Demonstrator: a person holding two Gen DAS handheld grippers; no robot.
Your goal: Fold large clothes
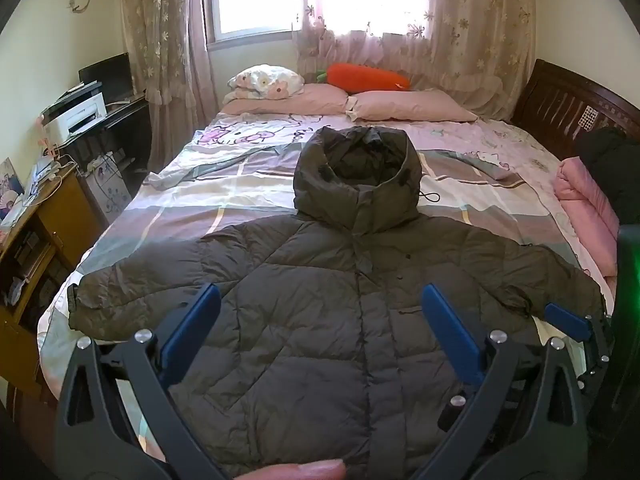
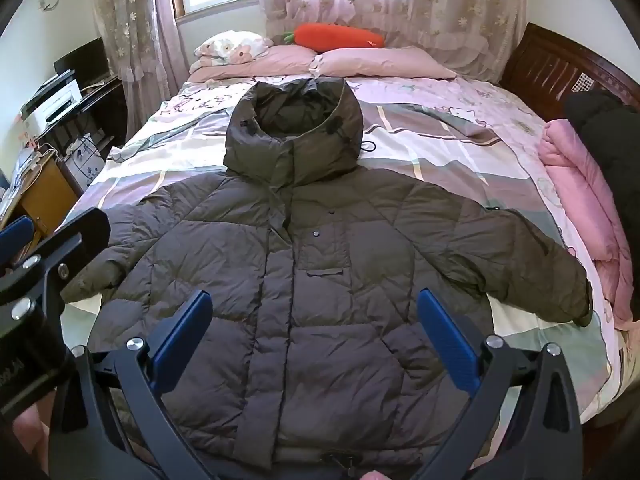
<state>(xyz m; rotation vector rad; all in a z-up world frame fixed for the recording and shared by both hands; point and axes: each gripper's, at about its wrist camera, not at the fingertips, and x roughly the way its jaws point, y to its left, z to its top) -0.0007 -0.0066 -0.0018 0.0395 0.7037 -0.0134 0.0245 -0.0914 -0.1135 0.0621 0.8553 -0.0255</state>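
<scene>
Both hand-held grippers, left [image 1: 320,320] and right [image 2: 314,326], hover wide open and empty over the hem end of an olive hooded puffer jacket [image 2: 320,260] lying flat, front up, on the bed [image 2: 460,148]; its hood points away, sleeves splayed sideways, each nearest its own-side gripper.

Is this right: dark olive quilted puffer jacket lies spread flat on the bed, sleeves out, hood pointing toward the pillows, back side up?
Not quite. The dark olive quilted puffer jacket lies front side up: the right wrist view shows its snap placket and chest pocket flap. It does lie spread on the bed, sleeves out, hood toward the pink pillows.
</scene>
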